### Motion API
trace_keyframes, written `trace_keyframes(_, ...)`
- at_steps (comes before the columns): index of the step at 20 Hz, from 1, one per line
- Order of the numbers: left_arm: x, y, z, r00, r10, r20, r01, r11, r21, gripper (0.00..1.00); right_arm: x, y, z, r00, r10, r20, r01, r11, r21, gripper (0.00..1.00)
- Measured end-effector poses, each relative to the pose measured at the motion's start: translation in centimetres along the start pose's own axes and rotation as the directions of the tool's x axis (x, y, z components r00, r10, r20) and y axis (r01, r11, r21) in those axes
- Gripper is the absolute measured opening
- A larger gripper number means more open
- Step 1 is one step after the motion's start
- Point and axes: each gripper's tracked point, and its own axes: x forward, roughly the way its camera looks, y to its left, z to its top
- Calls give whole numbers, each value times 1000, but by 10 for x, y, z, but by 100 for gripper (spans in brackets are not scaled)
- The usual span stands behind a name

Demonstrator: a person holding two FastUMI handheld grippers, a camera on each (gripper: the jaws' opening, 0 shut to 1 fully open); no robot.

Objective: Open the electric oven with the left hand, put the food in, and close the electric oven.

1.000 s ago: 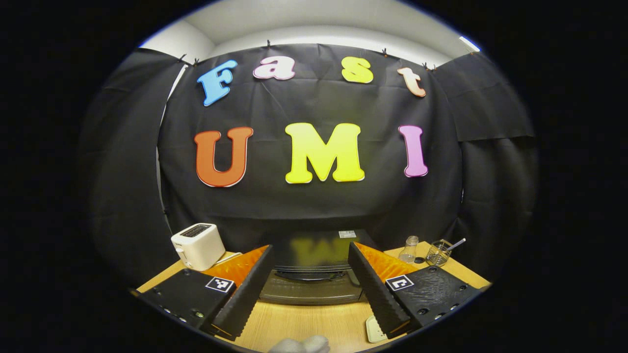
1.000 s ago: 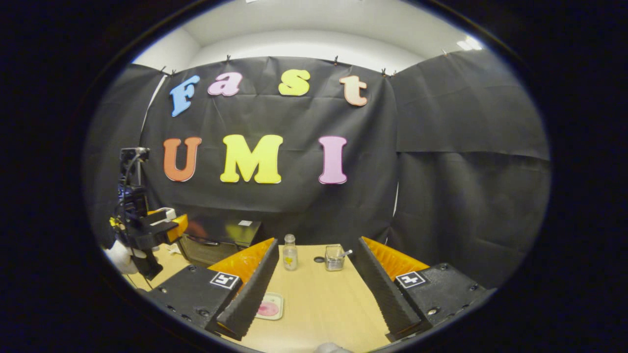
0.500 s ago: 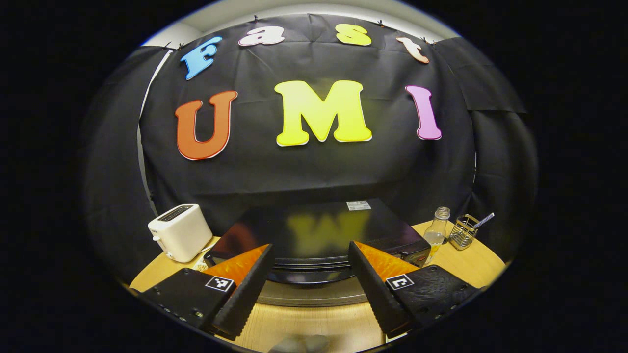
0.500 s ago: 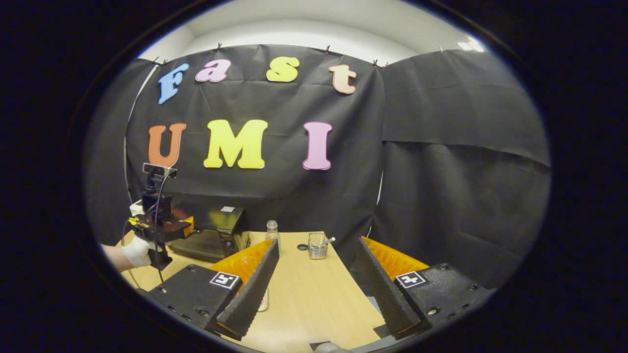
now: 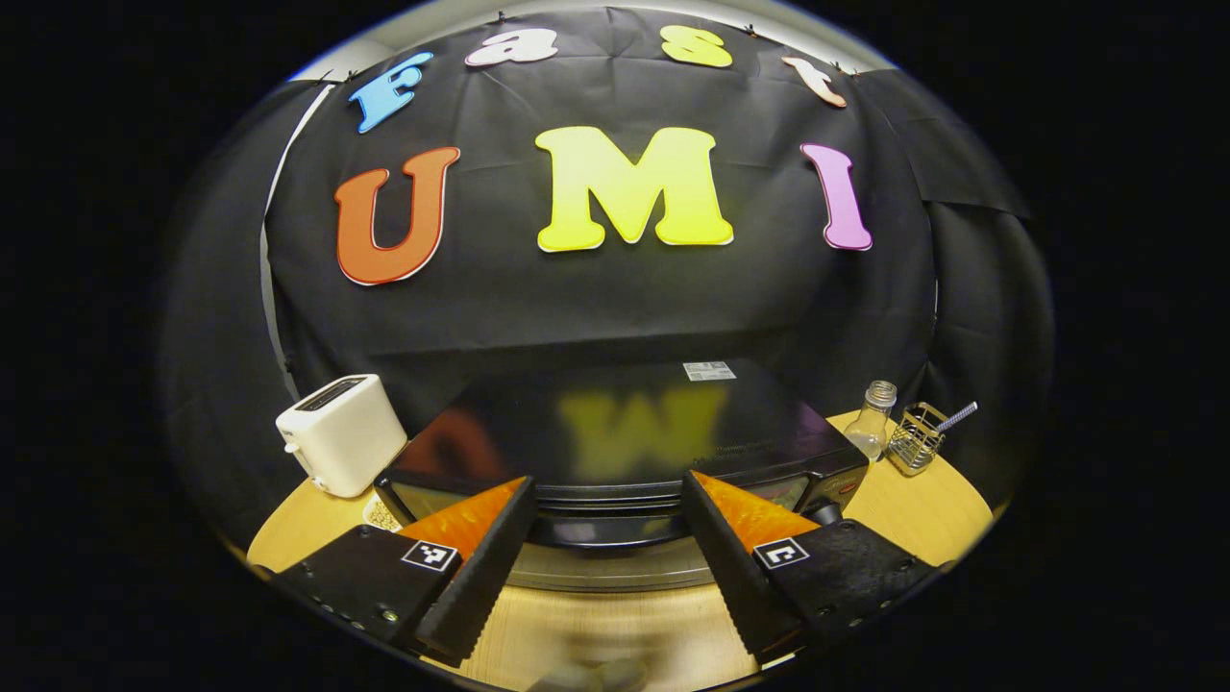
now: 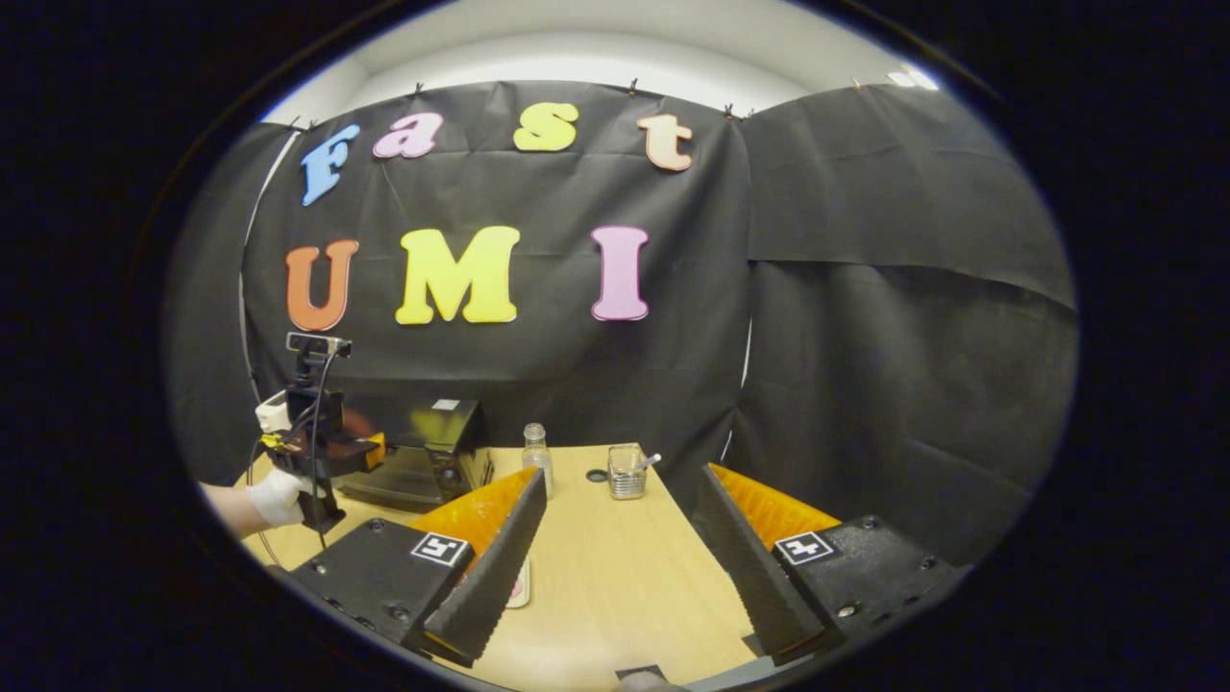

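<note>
Black ridged fingers of the left hand-held gripper [image 5: 603, 567] are standing wide apart and gripping nothing, pointing level at the front of the electric oven [image 5: 625, 452], whose dark handle is lying just beyond the gap between the fingertips. Whether the fingers are touching the door cannot be told. The oven is sitting closed near the far edge of the wooden surface [image 5: 922, 505], its glossy black top mirroring the wall behind it. A white toaster [image 5: 341, 447] is standing beside the oven toward the far left corner, and a small glass bottle [image 5: 873, 432] and a wire basket [image 5: 918, 437] holding a straw-like stick are standing on the oven's other side near the far edge.

In the right gripper view, the right hand-held gripper [image 6: 615, 562] is hanging released over the near part of the surface, its fingers spread and empty, pointing toward the far edge. A small plate with something pink on it [image 6: 520, 581] is lying on the surface, partly hidden behind one finger. Farther off to the side, a white-gloved hand [image 6: 279, 498] is gripping the left hand-held gripper's stem, holding it roughly level with its orange-sided fingers aimed at the oven's front, a cable trailing from the unit.
</note>
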Motion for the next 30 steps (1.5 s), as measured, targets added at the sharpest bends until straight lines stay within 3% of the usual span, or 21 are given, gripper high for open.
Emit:
trace_keyframes(1, -1, 1, -2, 1000, -1, -10, 1, 1000, -2, 96, -1, 0, -1, 1000, -2, -2, 2, 1000, 3, 96)
trace_keyframes(2, -3, 1, -2, 1000, -3, -14, 3, 1000, 1, 96, -2, 0, -4, 1000, -2, -7, 2, 1000, 6, 100)
trace_keyframes(5, -9, 0, -5, 1000, -11, -28, 11, 1000, 5, 96, -7, 2, -10, 1000, 3, -11, -2, 1000, 17, 96)
trace_keyframes(11, -35, -3, -21, 997, -35, -69, 37, 999, 14, 96, -22, 5, -11, 1000, 12, 3, -12, 1000, -16, 100)
trace_keyframes(12, -41, -4, -25, 996, -37, -75, 39, 999, 14, 96, -24, 5, -12, 1000, 17, 5, -17, 1000, -12, 96)
trace_keyframes(13, -47, -3, -30, 996, -39, -83, 40, 999, 11, 96, -25, 5, -12, 1000, 21, 5, -21, 1000, -10, 100)
trace_keyframes(15, -56, -2, -42, 994, -43, -101, 44, 999, 0, 96, -28, 4, -15, 1000, 29, 2, -29, 1000, -8, 96)
trace_keyframes(17, -71, -4, -56, 992, -49, -116, 50, 999, 5, 96, -33, 2, -17, 999, 35, 2, -35, 999, -9, 100)
trace_keyframes(23, -98, -6, -101, 984, -48, -171, 48, 999, -1, 96, -45, -1, -24, 999, 48, -9, -48, 999, -4, 96)
trace_keyframes(24, -100, -7, -106, 983, -49, -177, 49, 999, -4, 96, -47, -1, -25, 999, 49, -12, -49, 999, -8, 100)
trace_keyframes(30, -106, -9, -128, 980, -47, -192, 58, 997, 52, 96, -53, -5, -40, 998, 45, -44, -45, 999, -12, 96)
